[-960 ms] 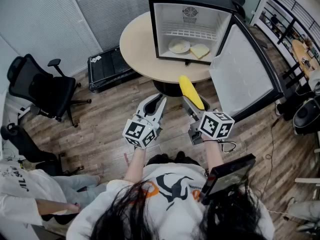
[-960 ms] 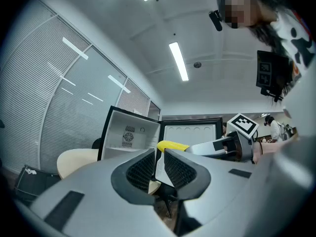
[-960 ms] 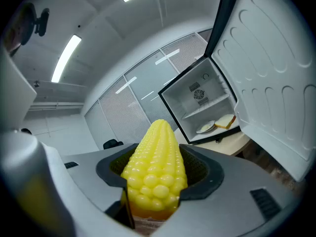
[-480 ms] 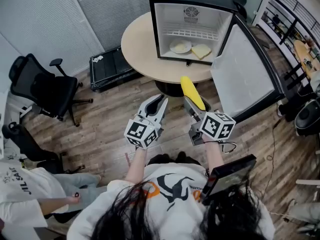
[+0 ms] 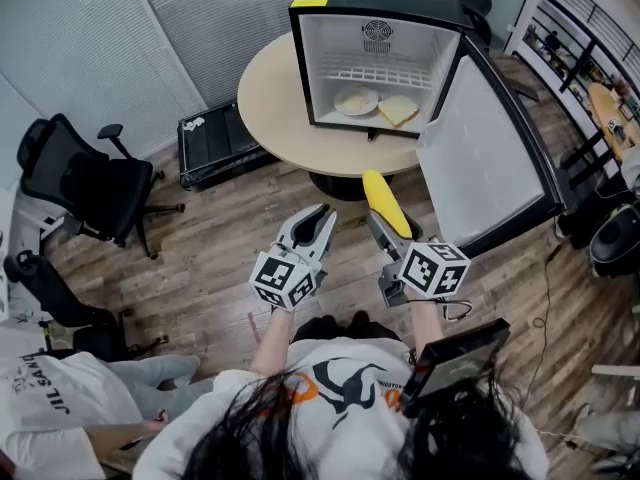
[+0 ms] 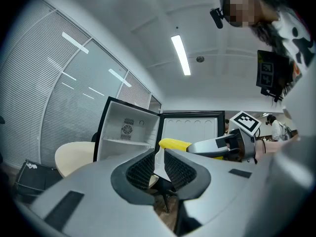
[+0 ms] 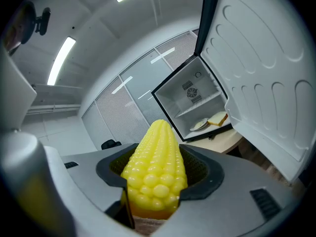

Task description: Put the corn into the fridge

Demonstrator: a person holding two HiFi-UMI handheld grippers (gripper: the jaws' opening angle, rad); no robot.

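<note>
The corn (image 5: 385, 201), a yellow cob, is clamped in my right gripper (image 5: 384, 226) and points up toward the table. It fills the right gripper view, corn (image 7: 155, 174) held between both pads. The black mini fridge (image 5: 372, 8) stands on the round table (image 5: 270, 98), its door (image 5: 490, 153) swung open to the right. On its floor lie a plate (image 5: 355, 100) and a bread slice (image 5: 398, 110). The fridge (image 7: 195, 100) is ahead of the corn and some way off. My left gripper (image 5: 322, 216) hovers beside the right one over the wooden floor, shut and holding nothing.
A wire shelf (image 5: 375, 71) spans the fridge's upper half. A black office chair (image 5: 85, 183) stands at the left and a black case (image 5: 215, 133) lies on the floor by the table. A seated person (image 5: 60, 408) is at the lower left. Shelving (image 5: 590, 48) lines the right wall.
Both grippers sit slightly lower in the head view. The corn's tip now lies just off the table's edge instead of over it. Both grips are unchanged.
</note>
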